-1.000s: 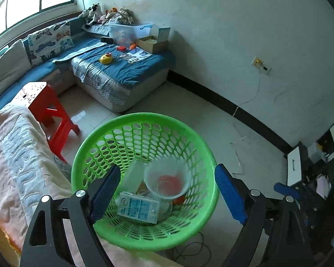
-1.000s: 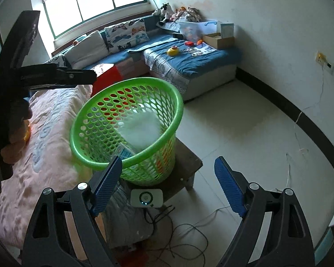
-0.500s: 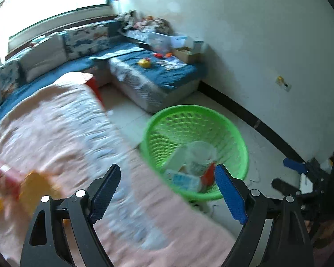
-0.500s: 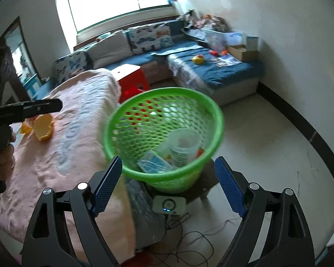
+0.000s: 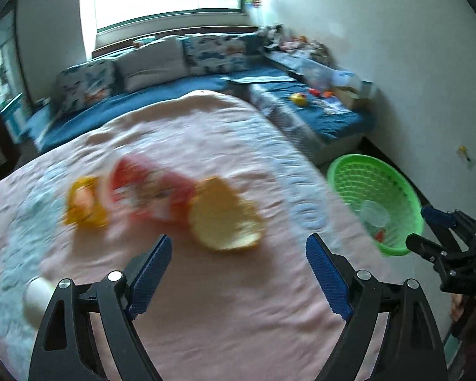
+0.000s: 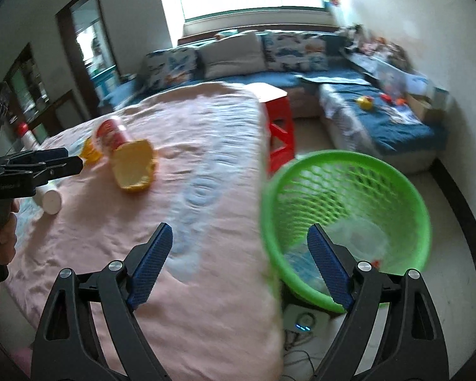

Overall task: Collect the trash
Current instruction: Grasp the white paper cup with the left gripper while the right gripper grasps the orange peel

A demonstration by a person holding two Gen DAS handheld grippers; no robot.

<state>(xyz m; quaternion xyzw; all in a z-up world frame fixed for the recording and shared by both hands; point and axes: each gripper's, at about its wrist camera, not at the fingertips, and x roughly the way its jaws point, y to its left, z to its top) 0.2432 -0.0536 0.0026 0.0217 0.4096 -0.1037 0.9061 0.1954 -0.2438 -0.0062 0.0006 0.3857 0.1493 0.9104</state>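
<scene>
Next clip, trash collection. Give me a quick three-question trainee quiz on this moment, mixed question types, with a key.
1. True or false: the left hand-held gripper is holding a piece of trash.
2. Where does the large yellow peel lie? A) in the green basket B) on the pink blanket C) on the red stool
3. Fill in: the white bottle lies on its ____.

Key: 1 false, both hand-held grippers are open and empty, right included; 2 B; 3 side.

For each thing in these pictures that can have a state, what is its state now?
left gripper: open, holding nothing
right gripper: open, holding nothing; jaws just opened further
green basket: upright, some trash inside
red can: lying on its side on the pink blanket
yellow peel: lying on blanket, hollow side showing
white bottle: lying on its side
</scene>
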